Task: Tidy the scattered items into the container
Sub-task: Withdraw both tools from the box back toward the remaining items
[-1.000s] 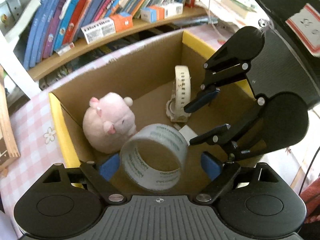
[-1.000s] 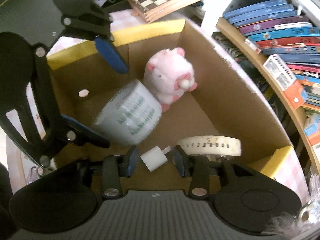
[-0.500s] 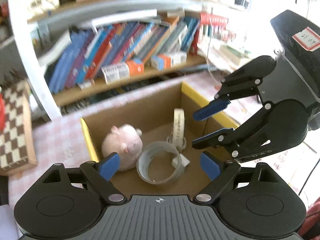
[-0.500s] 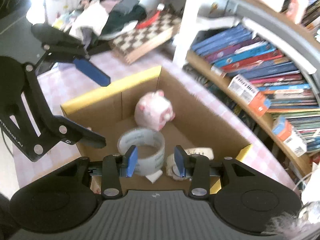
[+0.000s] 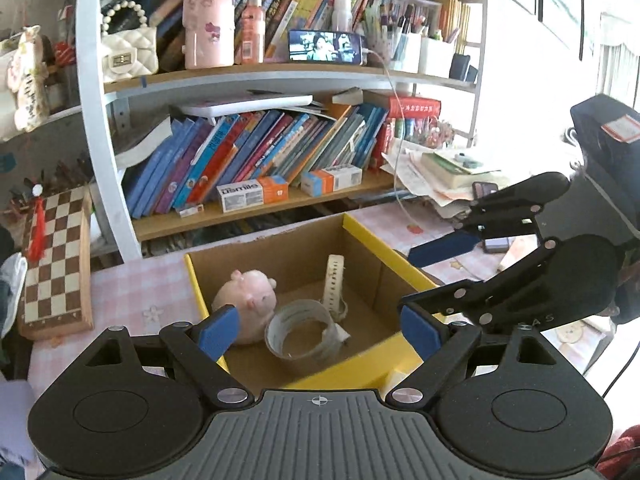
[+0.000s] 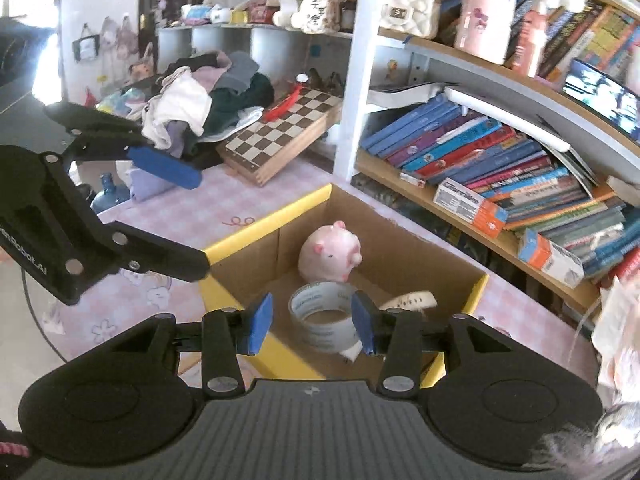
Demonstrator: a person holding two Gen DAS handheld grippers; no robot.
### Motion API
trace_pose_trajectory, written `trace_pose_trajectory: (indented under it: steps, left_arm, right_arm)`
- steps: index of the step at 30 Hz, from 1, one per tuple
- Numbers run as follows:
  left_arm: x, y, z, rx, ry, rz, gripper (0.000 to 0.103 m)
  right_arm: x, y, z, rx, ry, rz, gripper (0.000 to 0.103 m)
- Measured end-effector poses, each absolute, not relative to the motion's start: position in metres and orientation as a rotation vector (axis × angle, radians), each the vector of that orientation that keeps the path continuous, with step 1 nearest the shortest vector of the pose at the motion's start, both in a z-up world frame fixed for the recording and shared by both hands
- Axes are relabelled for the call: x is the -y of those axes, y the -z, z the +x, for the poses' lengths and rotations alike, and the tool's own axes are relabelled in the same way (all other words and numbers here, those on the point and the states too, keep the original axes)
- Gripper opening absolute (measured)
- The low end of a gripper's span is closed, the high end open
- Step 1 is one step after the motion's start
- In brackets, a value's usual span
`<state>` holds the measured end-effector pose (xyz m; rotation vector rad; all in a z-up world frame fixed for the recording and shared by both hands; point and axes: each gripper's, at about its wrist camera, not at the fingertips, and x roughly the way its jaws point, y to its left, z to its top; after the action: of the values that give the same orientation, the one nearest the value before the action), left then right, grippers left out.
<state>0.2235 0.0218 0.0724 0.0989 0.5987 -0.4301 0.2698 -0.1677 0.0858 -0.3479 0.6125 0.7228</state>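
An open cardboard box (image 5: 362,236) with yellow rims holds a pink plush pig (image 5: 248,298), a clear tape roll (image 5: 302,334) on its side, and an upright cream watch (image 5: 334,286).

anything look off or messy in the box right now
Mostly tidy. The tape roll lies tipped on its side against the pink plush pig, and the white watch stands on edge against the cardboard box wall. Nothing spilled or damaged.
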Motion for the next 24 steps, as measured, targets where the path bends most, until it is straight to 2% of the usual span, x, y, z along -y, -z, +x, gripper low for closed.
trace_pose_trajectory:
  steps: [13, 24]
  left_arm:
    - [-0.044, -0.069, 0.168, -0.533, 0.36, 0.035, 0.09]
    - [-0.052, -0.026, 0.141, -0.59, 0.231, -0.054, 0.09]
  right_arm:
    - [0.21, -0.075, 0.216, -0.606, -0.516, -0.145, 0.043]
    - [0.232, -0.037, 0.174, -0.629, -0.29, -0.055, 0.051]
